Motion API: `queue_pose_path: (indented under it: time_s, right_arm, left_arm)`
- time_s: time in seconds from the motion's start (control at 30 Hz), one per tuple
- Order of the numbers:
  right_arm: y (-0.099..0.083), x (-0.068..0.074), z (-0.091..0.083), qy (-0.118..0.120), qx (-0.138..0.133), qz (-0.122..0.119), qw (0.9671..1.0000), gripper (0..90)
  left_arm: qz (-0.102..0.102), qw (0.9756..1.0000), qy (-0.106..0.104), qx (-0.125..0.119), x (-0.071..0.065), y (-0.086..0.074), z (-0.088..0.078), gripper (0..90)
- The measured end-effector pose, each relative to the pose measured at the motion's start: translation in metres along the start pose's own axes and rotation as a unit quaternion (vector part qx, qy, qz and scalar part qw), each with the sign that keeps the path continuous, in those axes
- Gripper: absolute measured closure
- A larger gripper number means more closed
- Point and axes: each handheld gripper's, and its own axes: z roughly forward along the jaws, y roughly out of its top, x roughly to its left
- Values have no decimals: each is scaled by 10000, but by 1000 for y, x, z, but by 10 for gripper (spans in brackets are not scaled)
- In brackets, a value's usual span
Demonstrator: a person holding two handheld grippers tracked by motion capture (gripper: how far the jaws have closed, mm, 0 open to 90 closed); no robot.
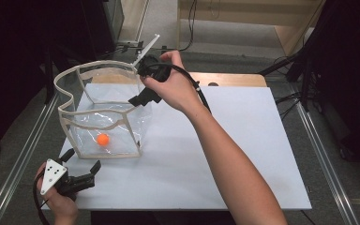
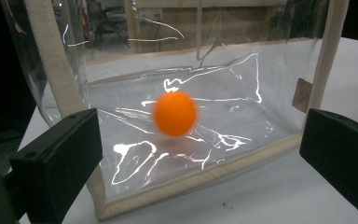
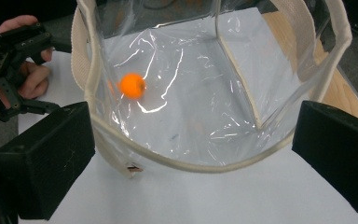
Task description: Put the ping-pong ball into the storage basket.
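Observation:
A clear plastic bag with cream fabric trim (image 1: 93, 64) stands open-topped on the white tabletop (image 1: 243, 154). Inside it, low near the front wall, is an orange ball (image 1: 103, 139). The ball (image 2: 175, 113) looks blurred in the left gripper view, and I cannot tell whether it touches the bottom. My left gripper (image 1: 83, 159) lies low just in front of the bag's front left corner, open, jaws pointing at the bag wall (image 2: 191, 179). My right gripper (image 1: 143, 93) hovers over the bag's right rim (image 3: 191, 165), open and holding nothing, looking down at the ball (image 3: 132, 86).
A wooden table edge (image 1: 234, 78) shows behind the white top. Metal rails (image 1: 323, 154) run along both sides, with cables and dark equipment beyond. The right half of the white top has free room. The other hand and its gripper (image 3: 14, 51) appear past the bag.

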Motion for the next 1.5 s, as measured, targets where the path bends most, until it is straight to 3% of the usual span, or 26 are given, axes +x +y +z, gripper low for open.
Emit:
queue_pose_path:
  time_s: [0.23,0.6,1.5]
  right_arm:
    - [-11,2,-11,-147,-35,66,9999,0]
    - [-33,3,-19,-148,-77,90,9998,0]
    - [-92,10,-16,-264,-168,317,9990,0]
  left_arm:
    - [7,10000,-5,3,0,0,0,0]
    - [14,10000,-3,10,-1,0,0,0]
    - [24,10000,3,15,-1,0,0,0]
